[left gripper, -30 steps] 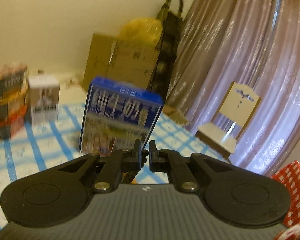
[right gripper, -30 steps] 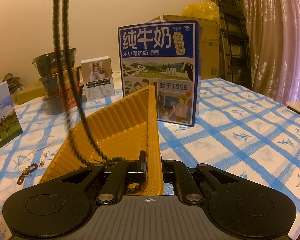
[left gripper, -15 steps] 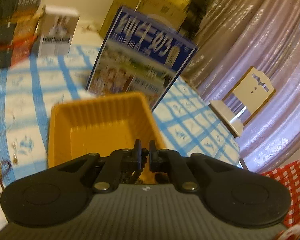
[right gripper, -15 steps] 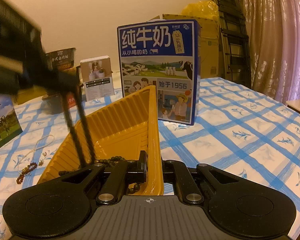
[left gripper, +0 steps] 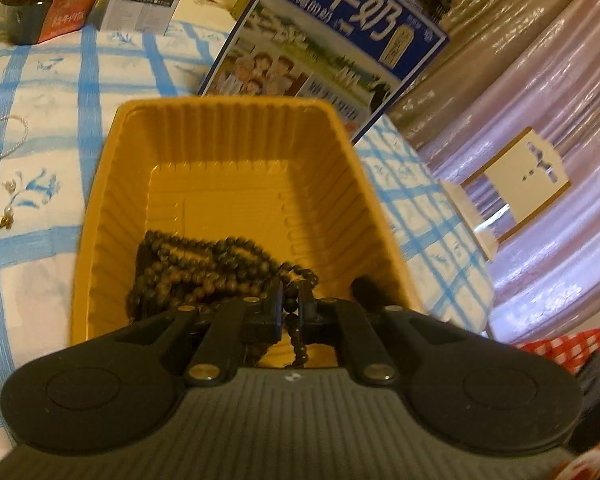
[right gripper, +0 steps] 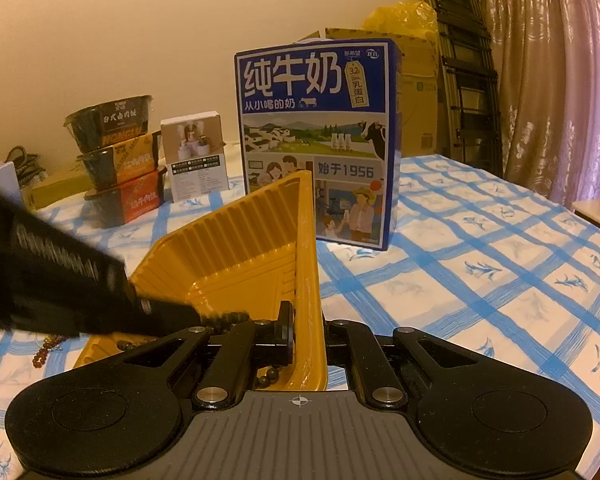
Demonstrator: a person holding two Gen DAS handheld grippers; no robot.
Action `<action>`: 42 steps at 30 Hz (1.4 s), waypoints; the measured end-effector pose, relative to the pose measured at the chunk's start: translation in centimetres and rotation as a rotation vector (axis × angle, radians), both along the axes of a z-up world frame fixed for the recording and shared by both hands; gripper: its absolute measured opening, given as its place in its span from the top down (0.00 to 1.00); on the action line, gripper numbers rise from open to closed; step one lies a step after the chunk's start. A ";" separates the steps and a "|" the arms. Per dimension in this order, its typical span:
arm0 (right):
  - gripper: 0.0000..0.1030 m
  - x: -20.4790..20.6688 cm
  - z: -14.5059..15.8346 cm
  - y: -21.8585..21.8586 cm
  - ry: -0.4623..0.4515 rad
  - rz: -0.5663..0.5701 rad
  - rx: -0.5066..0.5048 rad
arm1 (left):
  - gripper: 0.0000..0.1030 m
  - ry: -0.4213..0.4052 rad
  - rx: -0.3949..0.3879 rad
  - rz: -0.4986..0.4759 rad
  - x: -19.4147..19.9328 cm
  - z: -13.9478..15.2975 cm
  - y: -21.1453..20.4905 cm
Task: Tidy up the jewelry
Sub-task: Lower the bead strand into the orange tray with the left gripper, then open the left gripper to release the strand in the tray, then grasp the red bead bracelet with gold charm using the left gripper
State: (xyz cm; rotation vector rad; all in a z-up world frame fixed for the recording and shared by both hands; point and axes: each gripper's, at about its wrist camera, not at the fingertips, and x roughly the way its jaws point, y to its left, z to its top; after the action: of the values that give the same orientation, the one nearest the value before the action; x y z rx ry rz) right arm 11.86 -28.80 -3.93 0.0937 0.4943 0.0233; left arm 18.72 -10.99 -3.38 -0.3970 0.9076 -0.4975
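A yellow ribbed plastic tray (left gripper: 236, 136) stands on the checked tablecloth. A long strand of dark wooden beads (left gripper: 204, 264) lies piled in its near end. My left gripper (left gripper: 290, 298) hangs low over that pile, shut on a piece of the strand that dangles between its fingertips. In the right wrist view my right gripper (right gripper: 308, 320) is shut on the tray's near right rim (right gripper: 310, 280), and the left gripper (right gripper: 192, 314) reaches into the tray from the left as a dark blur. A few beads (right gripper: 268, 376) show beneath it.
On the cloth left of the tray lie a white pearl necklace (left gripper: 4, 136), pearl earrings (left gripper: 8, 188) and a dark red bead bracelet (right gripper: 46, 350). Behind stand a blue milk carton (right gripper: 316, 140), a small white box (right gripper: 196, 156) and stacked food bowls (right gripper: 116, 160). A chair (left gripper: 520, 184) stands off the table's right.
My left gripper has come down from high above the table into the tray, and the hanging bead strand has piled up on the tray floor. The right gripper has kept still on the rim.
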 end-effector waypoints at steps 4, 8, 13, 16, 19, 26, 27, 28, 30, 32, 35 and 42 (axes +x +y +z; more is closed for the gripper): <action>0.93 0.0 0.0 0.0 0.004 -0.001 -0.001 | 0.92 0.003 0.004 0.021 -0.5 -1.3 0.3; 0.93 -0.1 -0.1 -0.2 0.006 -0.006 -0.001 | 0.72 -0.026 0.003 0.042 -1.5 -1.2 0.9; 0.93 -0.1 -0.1 -0.2 0.006 -0.006 -0.001 | 0.72 -0.071 -0.013 0.089 -4.0 -0.6 2.8; 0.93 -0.1 -0.1 -0.2 0.006 -0.007 0.000 | 0.70 -0.121 0.064 0.122 -6.1 -0.3 4.6; 0.93 -0.1 -0.1 -0.2 0.006 -0.007 -0.003 | 0.70 -0.163 0.193 0.157 -8.0 -0.2 6.3; 0.93 -0.3 -0.1 0.1 0.006 -0.008 -0.023 | 0.70 -0.134 0.371 0.263 -11.4 -1.4 10.6; 0.93 -0.4 -0.1 0.1 0.006 -0.008 -0.027 | 0.70 -0.124 0.379 0.275 -11.6 -1.7 11.0; 0.93 -0.4 -0.1 0.3 0.007 -0.008 -0.031 | 0.70 -0.116 0.385 0.281 -11.7 -1.8 11.2; 0.93 -0.5 0.0 0.5 0.008 -0.007 -0.040 | 0.70 -0.110 0.396 0.288 -12.0 -2.1 11.7; 0.93 -0.5 0.0 0.6 0.010 -0.007 -0.048 | 0.70 -0.108 0.408 0.289 -12.3 -2.4 11.9; 0.93 -0.6 0.1 0.9 0.013 -0.007 -0.058 | 0.70 -0.089 0.424 0.294 -12.3 -2.8 12.0; 0.93 -0.8 0.3 1.1 0.013 -0.007 -0.063 | 0.70 -0.072 0.432 0.307 -12.5 -2.9 12.3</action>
State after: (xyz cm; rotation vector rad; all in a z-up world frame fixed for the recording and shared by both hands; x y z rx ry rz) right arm 11.05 -27.71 -3.63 0.0342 0.5071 0.0008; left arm 6.21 1.29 -6.27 -0.1183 0.8393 -0.0286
